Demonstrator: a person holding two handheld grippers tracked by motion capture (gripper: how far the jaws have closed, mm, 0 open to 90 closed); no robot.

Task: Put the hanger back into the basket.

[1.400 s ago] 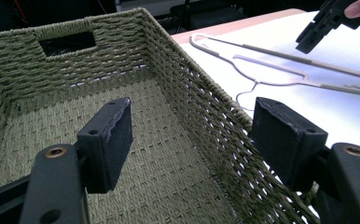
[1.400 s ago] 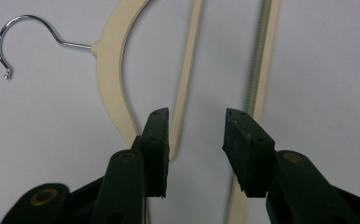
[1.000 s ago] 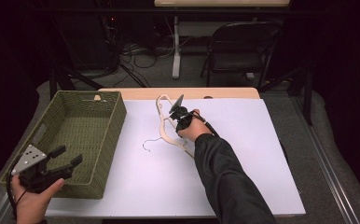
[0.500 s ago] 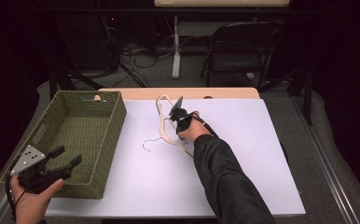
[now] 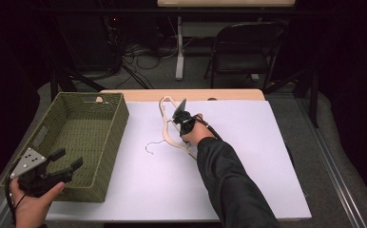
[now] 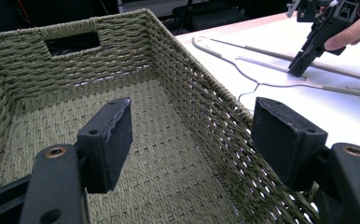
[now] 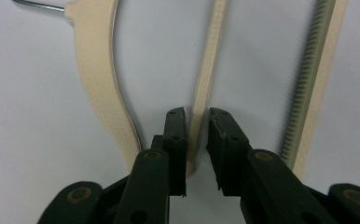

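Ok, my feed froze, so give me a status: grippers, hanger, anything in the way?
Right gripper has been closing around the hanger's thin bar, small gap left. Left gripper open over the basket. Hanger flat on table, nothing blocking.

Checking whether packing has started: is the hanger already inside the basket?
No, the hanger lies on the white table beside the basket.

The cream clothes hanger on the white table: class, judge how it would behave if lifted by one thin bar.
The hanger looks like thin, rigid plastic, so probably stiff and light. Held by the narrow bar between the right gripper jaws, off-centre, it may swing or tilt. Its smooth bar could slip; the ribbed bar beside it likely grips better.
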